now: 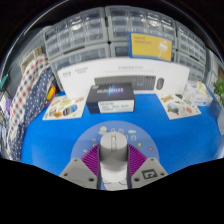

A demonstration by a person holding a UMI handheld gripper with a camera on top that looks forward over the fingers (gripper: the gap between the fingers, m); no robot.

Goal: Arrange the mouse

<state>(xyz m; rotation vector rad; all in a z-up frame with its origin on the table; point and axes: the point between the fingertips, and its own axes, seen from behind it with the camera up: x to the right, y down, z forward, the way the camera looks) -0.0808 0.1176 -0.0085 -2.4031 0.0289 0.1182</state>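
My gripper (113, 172): 2 fingers with purple ribbed pads (91, 160), set about mouse-width apart. The mouse (114, 148) sits between them at 12 o'clock, just ahead of the tips. The pads look to be touching its flanks, though I cannot tell if they press or merely bracket it.

Mouse: grey, smooth domed plastic shell, scroll wheel on the centreline. Likely light, rigid and a bit slippery; best held across the flat sides at mid-body, not the curved top.

It rests on a blue mat (60, 140), flat and matte.

Farther at 12: a dark box (110, 97), then a white keyboard (130, 73).

At 10 and 2: printed cards (62, 108).

Farthest: stacked clear plastic drawer bins (80, 35).
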